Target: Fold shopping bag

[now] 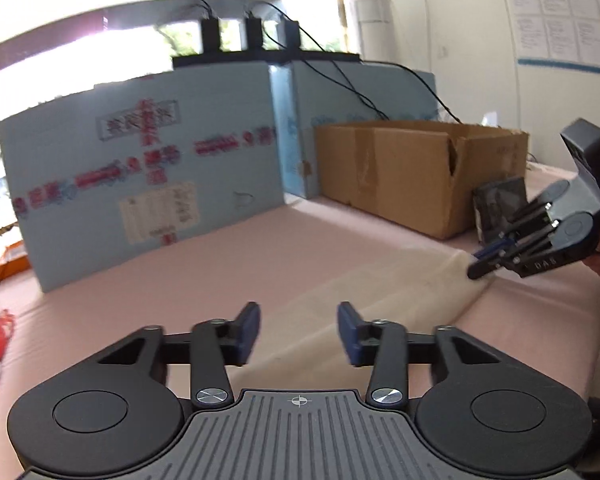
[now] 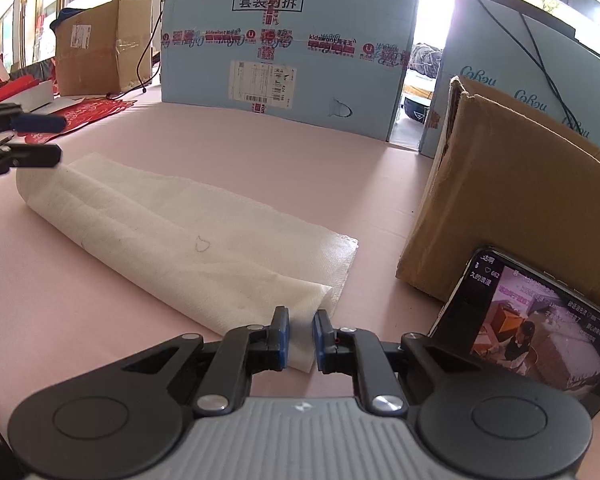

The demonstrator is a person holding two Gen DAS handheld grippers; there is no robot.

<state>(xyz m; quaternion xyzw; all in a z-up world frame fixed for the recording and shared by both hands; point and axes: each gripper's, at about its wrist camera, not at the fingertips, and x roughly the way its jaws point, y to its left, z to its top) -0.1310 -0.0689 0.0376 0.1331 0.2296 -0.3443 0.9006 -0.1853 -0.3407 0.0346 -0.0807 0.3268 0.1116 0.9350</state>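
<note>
The shopping bag (image 2: 180, 232) is off-white cloth, folded into a long narrow strip that lies slantwise on the pink table cover (image 2: 260, 152). My right gripper (image 2: 300, 336) is shut on the strip's near end, with cloth filling the gap between its blue pads. In the left wrist view the same right gripper (image 1: 476, 266) pinches the bag (image 1: 380, 300) at its far right end. My left gripper (image 1: 298, 330) is open above the bag's other end, nothing between its fingers. From the right wrist view the left gripper (image 2: 56, 138) hovers just over that end.
A brown cardboard box (image 2: 520, 208) stands at the right with a lit phone (image 2: 540, 328) leaning on it. A large light blue carton (image 2: 284, 48) walls off the back. Red paper items (image 2: 88, 114) and another brown box (image 2: 100, 48) lie at the far left.
</note>
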